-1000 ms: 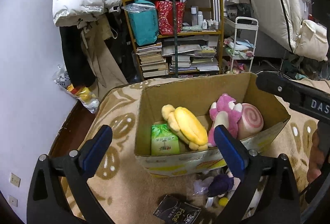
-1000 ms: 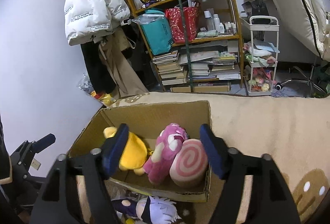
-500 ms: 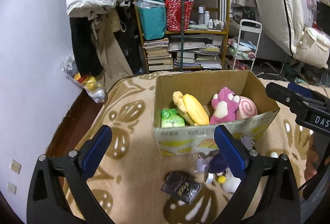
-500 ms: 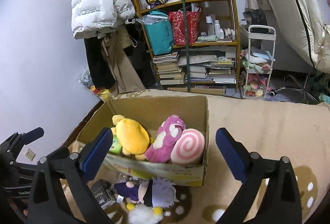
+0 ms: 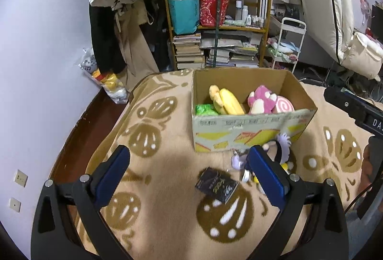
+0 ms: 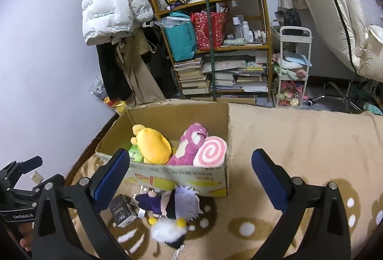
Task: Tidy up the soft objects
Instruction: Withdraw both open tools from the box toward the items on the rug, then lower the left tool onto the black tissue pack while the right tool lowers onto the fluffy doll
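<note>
Left gripper [image 5: 189, 171] and right gripper [image 6: 190, 175], both with jaws spread wide and holding nothing, hover above a beige patterned blanket [image 5: 153, 145]. Nearest, still outside the box: a white-haired doll in dark clothes [image 6: 177, 205] lying against the box's front wall, a white fluffy piece [image 6: 167, 230] just before it, and a small black packet [image 5: 216, 184] beside them. Behind these stands the open cardboard box [image 5: 249, 134], already containing a green pack [image 5: 205, 109], a yellow plush [image 5: 227, 101], a pink plush [image 5: 259, 101] and a pink swirl cushion [image 5: 283, 105]. The task thus appears mostly done; by this reading the doll, and perhaps the fluffy piece, remain to be boxed, while the packet does not look soft. Beyond the blanket's edge lie dark floor and a pale wall; farther back stand a wooden shelf [image 6: 239, 49] stacked with books and bags, a hanging white puffer jacket [image 6: 110, 10], and a small white cart [image 6: 293, 68].
</note>
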Tool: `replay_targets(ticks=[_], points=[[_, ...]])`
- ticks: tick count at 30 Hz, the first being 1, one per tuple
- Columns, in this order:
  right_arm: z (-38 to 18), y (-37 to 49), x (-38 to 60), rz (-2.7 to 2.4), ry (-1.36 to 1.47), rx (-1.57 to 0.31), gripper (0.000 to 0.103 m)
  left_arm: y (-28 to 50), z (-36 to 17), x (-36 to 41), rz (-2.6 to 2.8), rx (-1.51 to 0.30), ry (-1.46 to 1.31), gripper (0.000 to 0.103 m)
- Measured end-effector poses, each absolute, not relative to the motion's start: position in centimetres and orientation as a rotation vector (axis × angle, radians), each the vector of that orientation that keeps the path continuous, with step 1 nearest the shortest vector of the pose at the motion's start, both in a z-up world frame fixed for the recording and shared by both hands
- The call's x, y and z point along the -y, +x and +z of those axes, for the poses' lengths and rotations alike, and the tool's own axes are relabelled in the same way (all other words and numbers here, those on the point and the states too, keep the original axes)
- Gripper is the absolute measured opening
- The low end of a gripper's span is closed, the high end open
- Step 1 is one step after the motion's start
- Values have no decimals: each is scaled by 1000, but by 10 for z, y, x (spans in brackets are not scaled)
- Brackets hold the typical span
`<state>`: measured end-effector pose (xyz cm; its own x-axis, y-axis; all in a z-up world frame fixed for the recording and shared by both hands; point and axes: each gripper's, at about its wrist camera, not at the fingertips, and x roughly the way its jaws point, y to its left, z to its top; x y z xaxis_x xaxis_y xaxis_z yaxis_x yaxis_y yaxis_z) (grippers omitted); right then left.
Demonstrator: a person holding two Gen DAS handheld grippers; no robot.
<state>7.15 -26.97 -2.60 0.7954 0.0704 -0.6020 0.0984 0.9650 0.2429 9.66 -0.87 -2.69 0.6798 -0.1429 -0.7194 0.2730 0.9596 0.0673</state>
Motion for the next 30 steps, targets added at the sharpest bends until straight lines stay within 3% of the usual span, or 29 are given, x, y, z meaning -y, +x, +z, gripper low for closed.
replay_targets(ticks=[30], points=[[-54, 59, 241, 23, 219, -771, 103, 87, -85, 20, -302, -1000, 244, 98]])
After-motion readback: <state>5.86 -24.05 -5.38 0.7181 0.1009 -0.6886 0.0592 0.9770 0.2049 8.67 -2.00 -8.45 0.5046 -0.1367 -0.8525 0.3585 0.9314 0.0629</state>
